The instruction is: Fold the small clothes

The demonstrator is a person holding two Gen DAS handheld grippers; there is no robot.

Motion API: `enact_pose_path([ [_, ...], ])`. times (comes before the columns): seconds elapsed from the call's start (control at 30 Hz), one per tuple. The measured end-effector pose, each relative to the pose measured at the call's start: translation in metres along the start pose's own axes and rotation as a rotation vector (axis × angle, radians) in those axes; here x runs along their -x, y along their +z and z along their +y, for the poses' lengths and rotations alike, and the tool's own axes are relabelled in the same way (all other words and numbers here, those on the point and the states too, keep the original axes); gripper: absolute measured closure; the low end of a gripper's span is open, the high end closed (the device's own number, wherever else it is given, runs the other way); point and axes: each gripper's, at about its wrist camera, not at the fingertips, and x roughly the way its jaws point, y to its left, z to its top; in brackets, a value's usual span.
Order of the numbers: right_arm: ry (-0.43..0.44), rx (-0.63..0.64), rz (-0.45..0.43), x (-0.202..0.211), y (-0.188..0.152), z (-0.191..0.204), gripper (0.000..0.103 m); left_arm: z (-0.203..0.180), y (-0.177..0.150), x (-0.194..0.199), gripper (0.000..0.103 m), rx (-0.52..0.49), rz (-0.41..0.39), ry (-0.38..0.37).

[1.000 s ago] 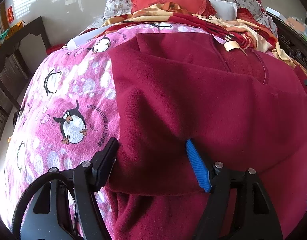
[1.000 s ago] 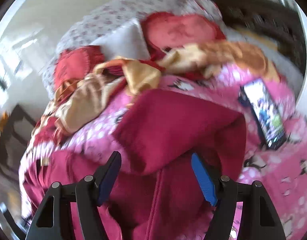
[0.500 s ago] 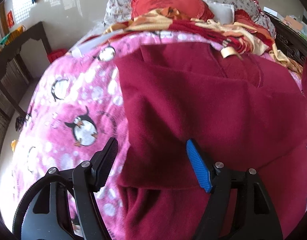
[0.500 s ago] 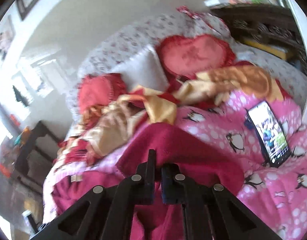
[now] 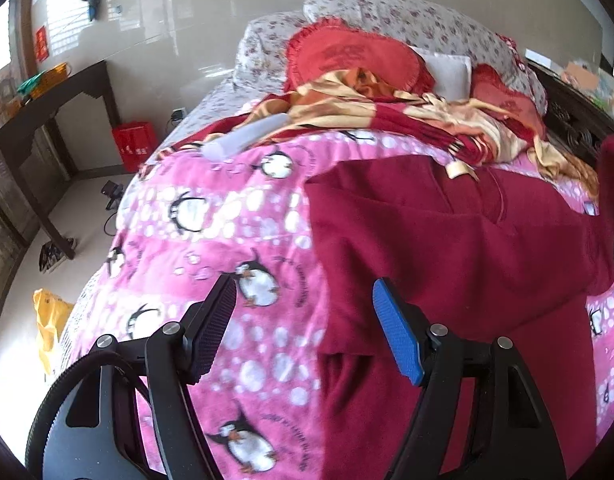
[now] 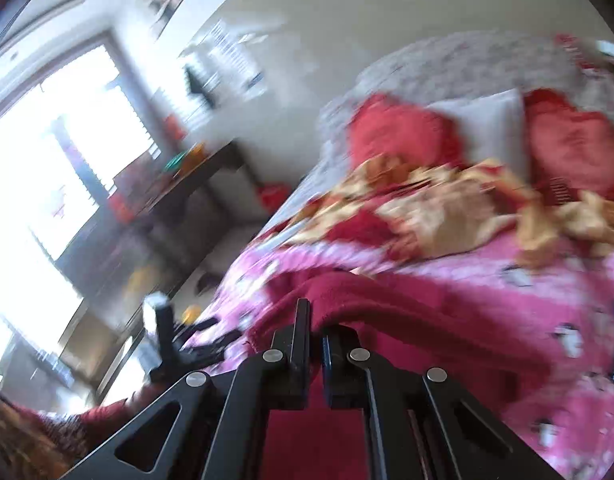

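A: Where is the maroon garment?

B: Spread on the penguin blanket. Right gripper is clamped on its raised edge, likely to carry a fold across.

A: Left gripper?

B: Jaws apart, empty, above the garment's near edge

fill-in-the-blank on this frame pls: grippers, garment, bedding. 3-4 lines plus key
1. The right gripper is ____ on the red garment.
2. The left gripper is ____, with nothing between its pads.
3. The garment lies on a pink blanket printed with ____.
4. The heart-shaped cushions near the head of the bed are ____ in colour.

Missing words: shut; open; penguins; red
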Motion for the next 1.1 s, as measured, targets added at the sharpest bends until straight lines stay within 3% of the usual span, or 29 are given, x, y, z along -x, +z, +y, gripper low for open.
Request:
enact_pose_path([
  [0.07, 0.028, 0.023, 0.063, -0.032, 0.0, 0.011, 0.099, 0.009, -0.002, 0.004, 0.032, 0.013, 0.001, 0.002],
  [0.2, 0.079, 0.026, 0.277, -0.137, -0.007, 0.025, 0.099, 0.021, -0.009, 0.007, 0.032, 0.007, 0.004, 0.02],
  [0.33, 0.059, 0.013, 0.461, -0.228, -0.027, 0.017, 0.099, 0.017, -0.015, 0.008, 0.032, -0.05, 0.001, 0.013],
  [0.43, -0.044, 0.001, 0.503, -0.267, -0.031, 0.006, 0.099, 0.006, -0.018, 0.008, 0.032, -0.103, 0.007, -0.03],
  [0.5, -0.075, -0.03, 0.498, -0.274, -0.03, -0.002, 0.09, -0.003, -0.02, 0.008, 0.032, -0.131, 0.007, -0.074],
  [0.53, -0.056, -0.069, 0.472, -0.269, -0.027, -0.006, 0.086, -0.007, -0.021, 0.008, 0.032, -0.143, 0.008, -0.096],
  [0.57, -0.03, -0.099, 0.437, -0.26, -0.024, -0.008, 0.073, -0.011, -0.021, 0.007, 0.032, -0.152, 0.007, -0.112],
  [0.6, -0.003, -0.121, 0.39, -0.248, -0.021, -0.009, 0.052, -0.015, -0.021, 0.007, 0.032, -0.16, 0.006, -0.123],
  [0.67, 0.012, -0.137, 0.311, -0.224, -0.016, -0.01, 0.029, -0.023, -0.021, 0.003, 0.032, -0.174, 0.012, -0.129],
  [0.8, -0.012, -0.147, 0.197, -0.161, -0.017, -0.016, 0.028, -0.035, -0.017, -0.009, 0.032, -0.174, 0.036, -0.123],
  [0.97, -0.288, -0.152, 0.001, -0.052, -0.049, -0.048, 0.028, -0.041, -0.011, -0.022, 0.032, -0.147, 0.05, -0.116],
  [1.03, -0.4, -0.164, -0.017, -0.017, -0.07, -0.065, 0.028, -0.042, -0.01, -0.028, 0.032, -0.138, 0.06, -0.109],
  [1.1, -0.452, -0.18, 0.017, -0.005, -0.087, -0.08, 0.028, -0.046, -0.008, -0.037, 0.032, -0.124, 0.074, -0.093],
])
